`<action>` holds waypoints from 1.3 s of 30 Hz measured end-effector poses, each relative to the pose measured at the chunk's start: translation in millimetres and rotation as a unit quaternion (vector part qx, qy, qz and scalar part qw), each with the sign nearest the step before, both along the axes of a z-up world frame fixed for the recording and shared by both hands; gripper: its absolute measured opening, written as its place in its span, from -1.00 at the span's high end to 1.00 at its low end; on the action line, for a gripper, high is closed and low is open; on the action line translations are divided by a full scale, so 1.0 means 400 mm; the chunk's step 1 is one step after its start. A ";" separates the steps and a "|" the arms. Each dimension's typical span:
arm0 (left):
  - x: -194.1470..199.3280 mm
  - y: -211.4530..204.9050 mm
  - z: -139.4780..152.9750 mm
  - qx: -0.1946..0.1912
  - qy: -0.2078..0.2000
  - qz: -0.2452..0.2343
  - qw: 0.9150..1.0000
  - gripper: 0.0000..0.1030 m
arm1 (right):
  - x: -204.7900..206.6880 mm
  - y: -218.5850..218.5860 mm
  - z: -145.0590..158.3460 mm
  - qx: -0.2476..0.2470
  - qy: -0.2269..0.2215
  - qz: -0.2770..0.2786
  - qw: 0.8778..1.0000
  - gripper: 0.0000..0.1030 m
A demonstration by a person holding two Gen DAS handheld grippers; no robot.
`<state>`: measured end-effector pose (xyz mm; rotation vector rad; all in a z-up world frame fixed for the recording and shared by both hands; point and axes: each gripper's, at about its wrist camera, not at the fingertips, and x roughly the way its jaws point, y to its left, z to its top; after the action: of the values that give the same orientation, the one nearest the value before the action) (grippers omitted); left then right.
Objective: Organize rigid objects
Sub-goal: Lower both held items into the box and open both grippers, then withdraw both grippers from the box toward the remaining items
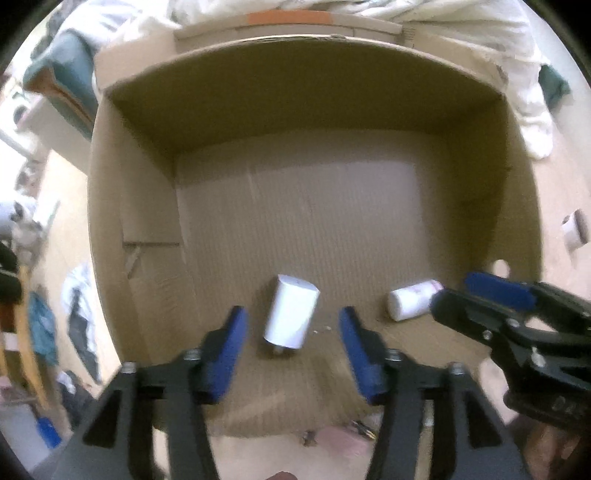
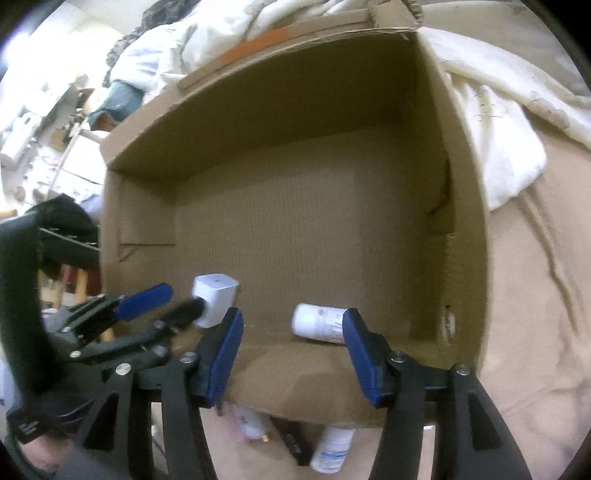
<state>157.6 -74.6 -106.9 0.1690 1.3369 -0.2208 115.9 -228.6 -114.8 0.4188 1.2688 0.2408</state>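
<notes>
Two items in box: a white plug adapter (image 1: 291, 312) and a white bottle (image 1: 413, 300), both lying on the floor of the cardboard box (image 1: 125, 192), near its front wall.
Left claw (image 1: 291, 325): blue pads apart, hanging over the plug adapter, which lies between them; neither pad presses on it.
Right claw (image 2: 293, 325): blue pads apart, over the white bottle; the bottle lies on its side just beside the right-hand pad, and actual contact cannot be judged.
Plug adapter: lying flat, metal prongs toward the front wall; small mark on its end face, too blurred to read.
White bottle: faint pink and dark print on its side, not legible.
Cardboard box: open top, plain brown inside, an orange tape strip (image 1: 288, 16) on the far flap.
Outside box: more white bottles (image 2: 330, 448) and a dark flat item lie on the beige bedding (image 2: 535, 332) under the front wall; their label print is unreadable.
Surroundings: white crumpled bedding (image 2: 498, 140) behind the box.
</notes>
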 end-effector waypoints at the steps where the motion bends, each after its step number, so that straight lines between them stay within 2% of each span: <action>1: -0.001 0.002 0.005 -0.001 -0.002 0.001 1.000 -0.03 | 0.000 -0.002 0.005 0.003 -0.004 -0.002 1.000 -0.17; 3: 0.000 0.007 0.019 0.001 -0.013 0.001 1.000 -0.16 | -0.001 -0.007 0.017 0.007 -0.012 -0.005 1.000 -0.24; 5: -0.002 0.004 0.033 -0.007 -0.020 0.000 1.000 -0.50 | -0.003 -0.016 0.033 0.008 -0.024 -0.015 1.000 -0.36; 9: -0.005 0.026 0.053 -0.027 -0.027 0.016 0.999 -0.59 | -0.006 -0.026 0.067 0.008 -0.050 -0.026 0.998 -0.48; 11: -0.007 0.034 0.064 -0.036 -0.031 0.024 0.999 -0.78 | -0.010 -0.034 0.080 0.005 -0.065 -0.035 0.997 -0.83; 13: -0.009 0.049 0.071 -0.040 -0.037 0.031 0.998 -0.79 | -0.016 -0.044 0.090 0.007 -0.079 -0.051 0.996 -1.00; 19: -0.003 0.080 0.090 -0.070 -0.025 0.041 0.996 -0.85 | -0.030 -0.051 0.115 -0.009 -0.110 -0.065 0.992 -1.00; 22: -0.004 0.074 0.076 -0.071 -0.017 0.045 0.996 -0.85 | -0.031 -0.053 0.129 -0.013 -0.121 -0.066 0.990 -1.00; 28: -0.030 0.085 0.114 -0.071 -0.023 0.054 0.996 -0.85 | -0.065 -0.068 0.173 -0.018 -0.160 -0.080 0.984 -1.00; 32: -0.068 0.098 0.151 -0.069 -0.045 0.057 0.995 -0.85 | -0.098 -0.086 0.207 -0.032 -0.194 -0.094 0.976 -1.00; 39: -0.145 0.138 0.179 -0.080 -0.081 0.072 0.991 -0.85 | -0.161 -0.092 0.200 -0.022 -0.174 -0.093 0.980 -1.00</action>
<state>99.4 -19.3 -35.2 -0.0438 1.1584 -0.1862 51.3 -265.3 -34.6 0.4327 0.8838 0.1206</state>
